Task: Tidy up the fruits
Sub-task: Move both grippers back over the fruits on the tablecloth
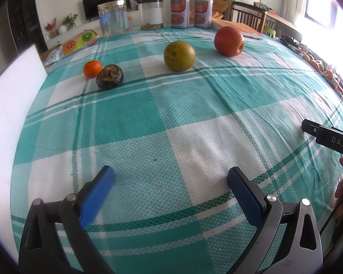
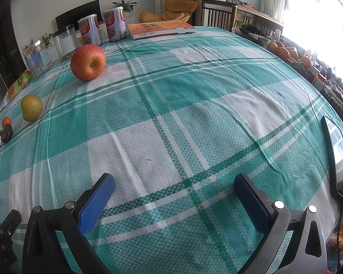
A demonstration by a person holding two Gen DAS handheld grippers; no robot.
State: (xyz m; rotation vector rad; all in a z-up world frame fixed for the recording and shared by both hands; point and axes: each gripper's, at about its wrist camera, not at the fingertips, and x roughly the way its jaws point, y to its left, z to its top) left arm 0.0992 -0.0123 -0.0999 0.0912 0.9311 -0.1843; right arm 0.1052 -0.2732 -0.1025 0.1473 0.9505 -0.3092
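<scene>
On the teal checked tablecloth [image 1: 171, 105] lie a red apple [image 1: 228, 41], a green-brown pear [image 1: 179, 56], a small orange [image 1: 92, 69] and a dark wrinkled fruit [image 1: 109, 77] touching it. The right wrist view shows the apple [image 2: 88, 62], the pear [image 2: 32, 111], the orange [image 2: 6, 121] and the dark fruit [image 2: 6, 133] at far left. My left gripper [image 1: 171, 180] is open and empty, low over the cloth, well short of the fruits. My right gripper [image 2: 175, 188] is open and empty; its side shows at the right edge of the left wrist view [image 1: 327, 137].
A white board [image 1: 9, 105] stands at the left edge. At the back stand two jars [image 1: 113, 19], two cans [image 1: 180, 12], a book [image 2: 160, 29] and a fruit-print pouch [image 1: 80, 41]. A phone [image 2: 337, 157] lies at the right edge. More fruit [image 2: 285, 52] sits beyond the table.
</scene>
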